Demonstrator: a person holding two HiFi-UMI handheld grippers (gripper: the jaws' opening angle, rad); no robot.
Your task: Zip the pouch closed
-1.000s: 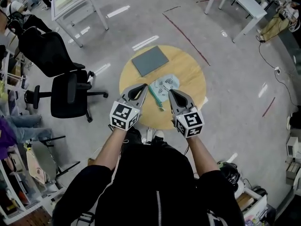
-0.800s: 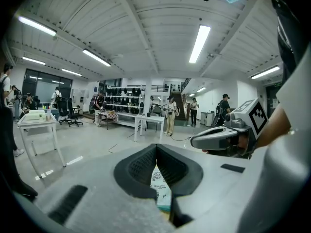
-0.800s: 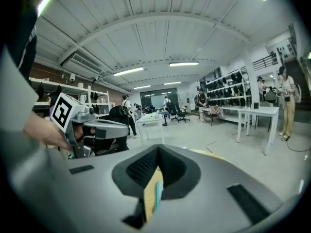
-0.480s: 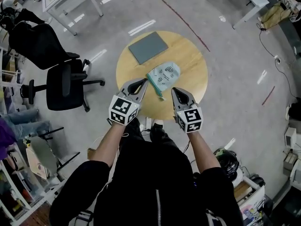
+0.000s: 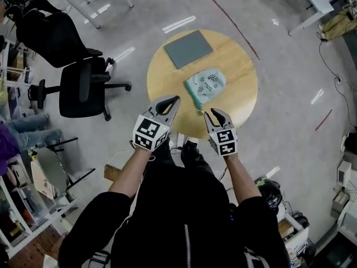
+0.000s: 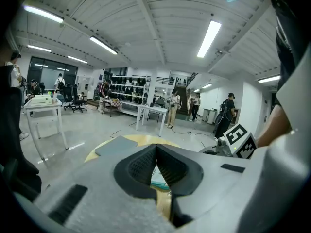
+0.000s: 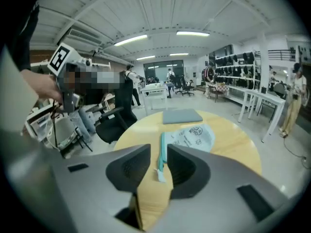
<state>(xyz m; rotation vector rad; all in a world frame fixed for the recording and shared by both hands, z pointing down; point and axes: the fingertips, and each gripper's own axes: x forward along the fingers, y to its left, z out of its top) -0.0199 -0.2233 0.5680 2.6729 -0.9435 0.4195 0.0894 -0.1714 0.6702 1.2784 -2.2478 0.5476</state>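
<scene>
The left hand-held gripper (image 6: 155, 148) hides most of the pouch (image 6: 159, 182) behind its closed jaws. The pouch's print is too small to read.

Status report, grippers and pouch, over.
Left gripper shut, empty, short of the pouch. Right gripper jaws opening, nothing between them, zipper end just ahead. Pouch flat on table, untouched. Nothing in the way.

Pouch (image 5: 207, 84) pale mint, dark printed logos, teal zipper strip (image 5: 193, 94) with white pull (image 7: 160, 174). Table (image 5: 240, 94) light wood. Pad (image 5: 188, 48) slate grey. Chair (image 5: 83, 88) black. Floor (image 5: 290, 110) grey, dark red tape line (image 5: 231, 18).
</scene>
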